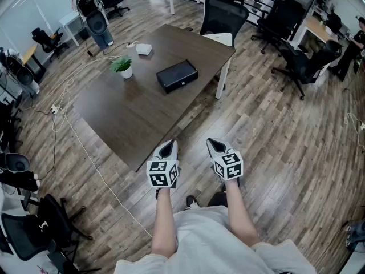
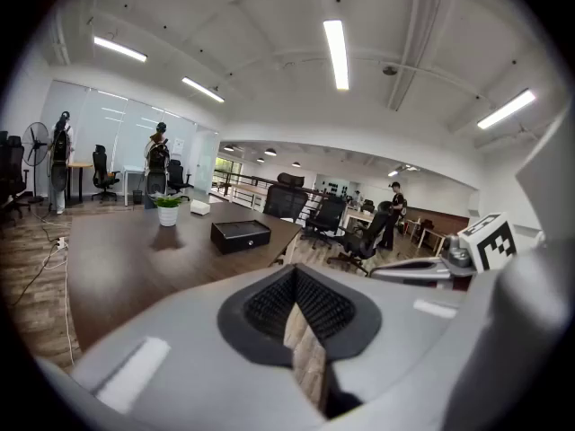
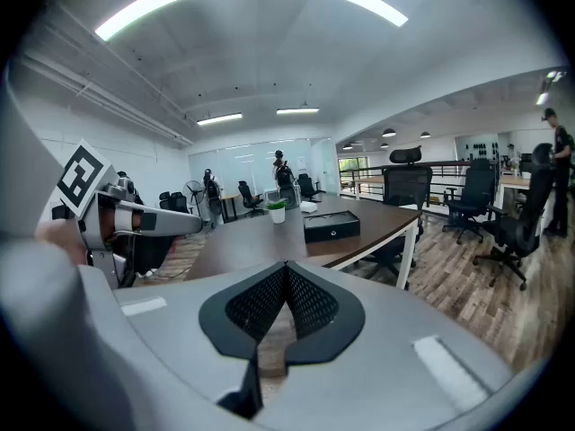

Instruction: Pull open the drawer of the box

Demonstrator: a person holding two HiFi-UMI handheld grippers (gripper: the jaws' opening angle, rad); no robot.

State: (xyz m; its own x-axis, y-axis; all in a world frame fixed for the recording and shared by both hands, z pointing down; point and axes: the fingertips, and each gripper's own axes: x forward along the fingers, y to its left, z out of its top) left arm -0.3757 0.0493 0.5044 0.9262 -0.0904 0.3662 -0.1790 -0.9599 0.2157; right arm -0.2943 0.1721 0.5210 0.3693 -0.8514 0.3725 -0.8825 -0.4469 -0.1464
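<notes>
While grippers [image 1: 167, 148] [image 1: 216, 146] hover, box [image 1: 177, 76] seems closed.

left gripper [image 1: 167, 147], right gripper [image 1: 215, 146], both closed

A black box [image 1: 177, 76] with a small pale knob shows at centre frame on a dark brown table [image 1: 131, 124], near a green plant [image 1: 121, 64] in a white pot [image 1: 126, 73]. Grey-brown wood-grain planks pattern the floor [image 1: 285, 147]. At lower centre, the left gripper [image 1: 169, 145] and right gripper [image 1: 213, 144], grey with black ribbed pads [image 2: 269, 305], carry cubes [image 1: 163, 173] of black-and-white square markers. Black office chairs [image 1: 223, 13] fill the upper right; the person's shirt [image 1: 211, 238] is pale grey.
</notes>
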